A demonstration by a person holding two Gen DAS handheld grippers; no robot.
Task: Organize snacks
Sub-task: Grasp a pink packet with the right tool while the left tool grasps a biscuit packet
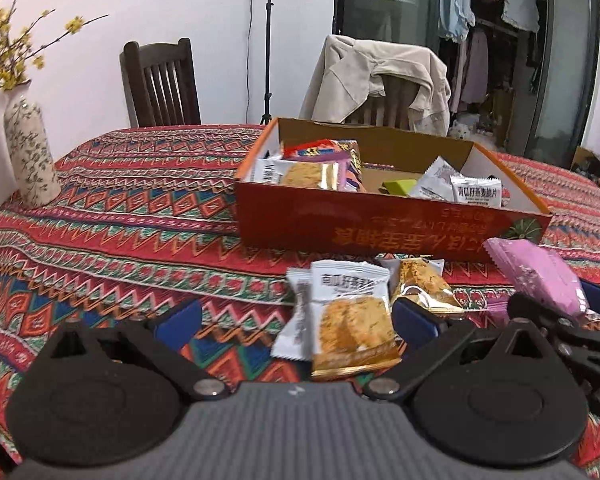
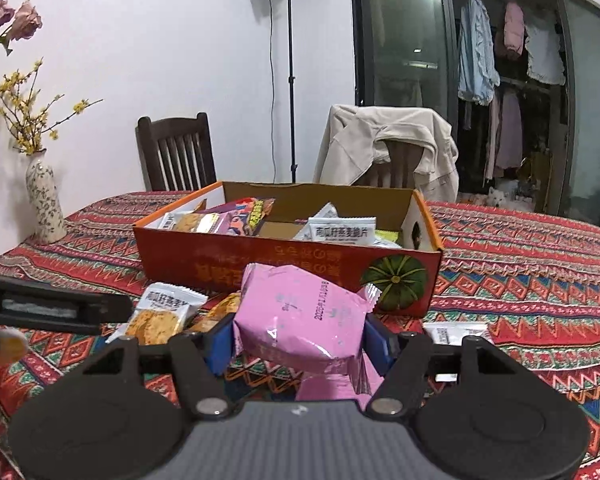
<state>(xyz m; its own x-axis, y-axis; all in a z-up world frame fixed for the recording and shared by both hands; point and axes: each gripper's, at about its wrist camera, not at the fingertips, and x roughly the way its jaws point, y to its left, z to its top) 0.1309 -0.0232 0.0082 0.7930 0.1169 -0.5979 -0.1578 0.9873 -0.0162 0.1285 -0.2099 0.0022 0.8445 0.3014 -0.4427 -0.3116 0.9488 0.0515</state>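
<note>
**snackwatcher:** So the right gripper [image 2: 300,338] has its blue pads pinching a puffy pink snack packet [image 2: 302,322], dead centre of the right wrist view, held just in front of the orange box [image 2: 284,258]. That box sits mid-frame on the patterned tablecloth [image 2: 520,280] and already has several packets in it.

**tablecam_fan:** Yeah, and the left gripper [image 1: 298,320] has its jaws spread wide, gripping nothing. A white-and-gold cracker packet [image 1: 352,320] lies on the cloth between its fingers, lower centre of the left view, with more packets beside it. Flowered vase [image 1: 30,156] at far left.
</note>
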